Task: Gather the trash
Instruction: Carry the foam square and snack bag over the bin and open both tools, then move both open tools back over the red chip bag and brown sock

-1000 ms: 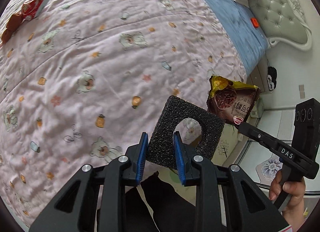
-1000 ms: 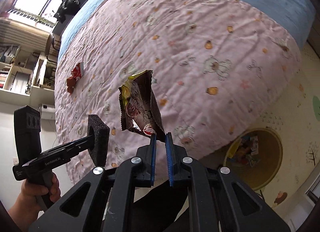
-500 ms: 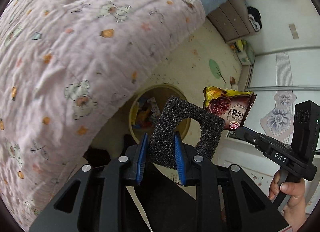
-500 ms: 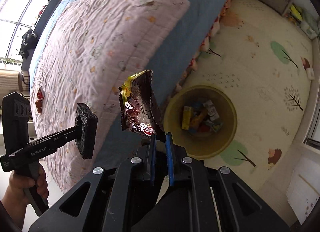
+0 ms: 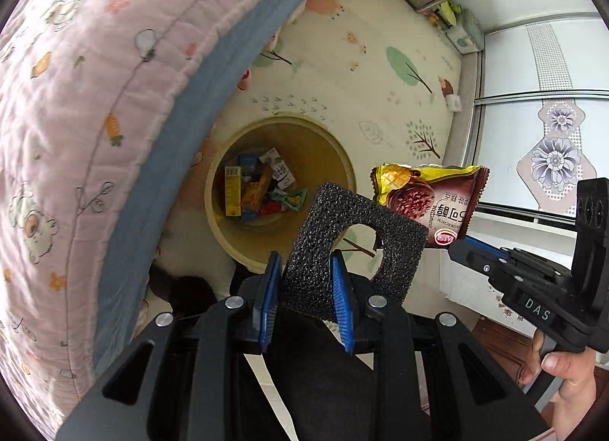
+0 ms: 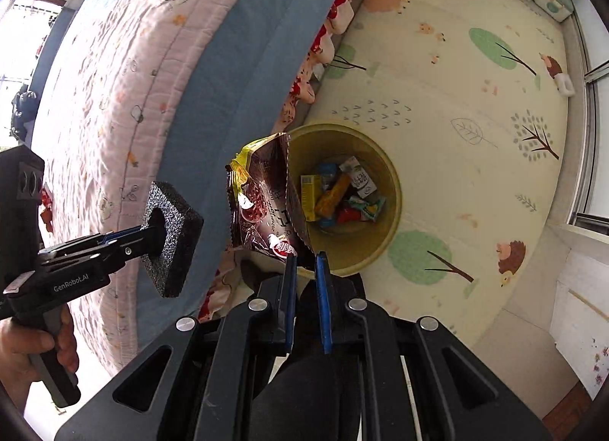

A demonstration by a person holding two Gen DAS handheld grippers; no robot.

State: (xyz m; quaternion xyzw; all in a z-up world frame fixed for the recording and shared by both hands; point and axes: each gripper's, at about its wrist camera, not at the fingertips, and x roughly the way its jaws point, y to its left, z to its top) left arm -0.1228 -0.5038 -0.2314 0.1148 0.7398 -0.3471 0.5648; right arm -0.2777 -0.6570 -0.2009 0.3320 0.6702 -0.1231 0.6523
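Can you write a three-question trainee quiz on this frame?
1. True or false: the left gripper is shut on the black foam piece.
2. What does the right gripper hold? A) snack wrapper B) bottle C) sock
3. Fill in: the yellow bin on the floor mat already holds ____.

Key: 1 true; 2 A; 3 trash (wrappers and small cartons).
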